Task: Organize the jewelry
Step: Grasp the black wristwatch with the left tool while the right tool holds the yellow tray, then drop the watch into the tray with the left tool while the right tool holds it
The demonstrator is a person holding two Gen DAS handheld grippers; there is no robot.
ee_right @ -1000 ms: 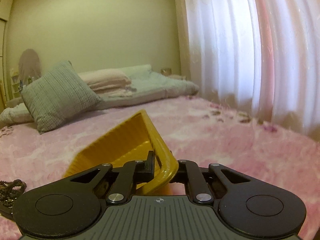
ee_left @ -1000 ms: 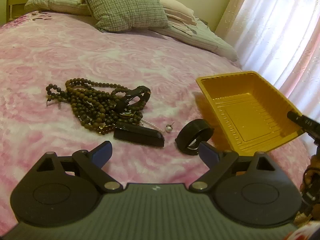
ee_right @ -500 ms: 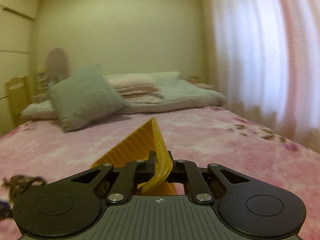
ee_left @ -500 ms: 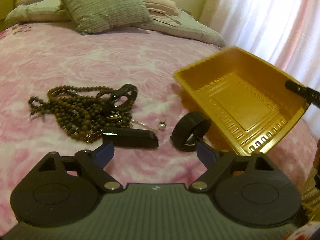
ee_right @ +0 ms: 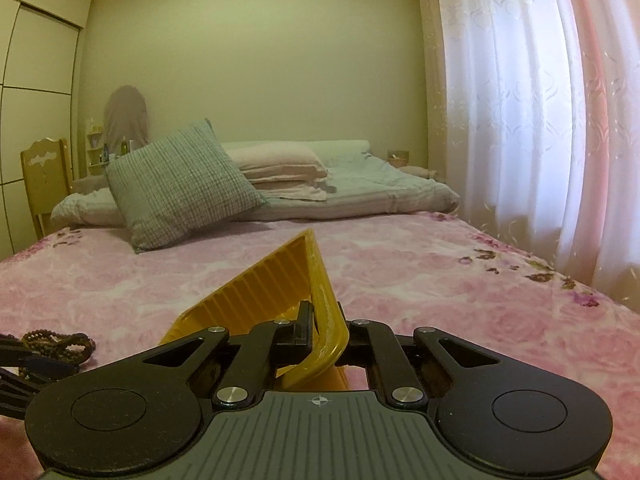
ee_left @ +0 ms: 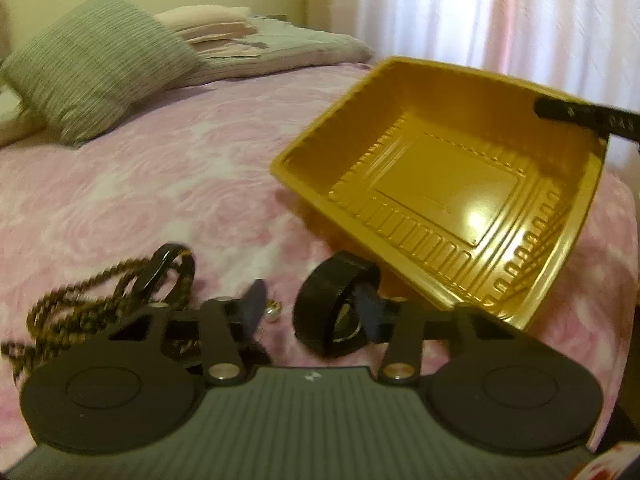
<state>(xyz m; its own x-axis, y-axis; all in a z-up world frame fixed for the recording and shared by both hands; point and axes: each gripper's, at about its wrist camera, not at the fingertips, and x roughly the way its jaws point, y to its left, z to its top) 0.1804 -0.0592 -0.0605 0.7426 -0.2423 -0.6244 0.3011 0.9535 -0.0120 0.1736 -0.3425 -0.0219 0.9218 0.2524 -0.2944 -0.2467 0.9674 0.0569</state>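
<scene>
Tray (ee_left: 448, 184) tilted, nothing inside, right gripper (ee_right: 326, 330) clamped on rim; left gripper (ee_left: 312, 312) apart.

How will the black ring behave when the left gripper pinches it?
The black ring stands on edge on the soft bedspread, so it may roll or tip when nudged. It looks like a rigid band that should hold shape. The left gripper is open, one fingertip apparently inside the band; a squeeze on one wall could twist it.

Lying on the bed (ee_left: 168, 184): beads (ee_left: 100, 304) at left, ring (ee_left: 332, 300) right of them. Tilting beside the ring, rightward, toward the bed's curtain-side edge: tray (ee_left: 440, 184). Leaning behind, at the head end: pillow (ee_left: 92, 60).
</scene>
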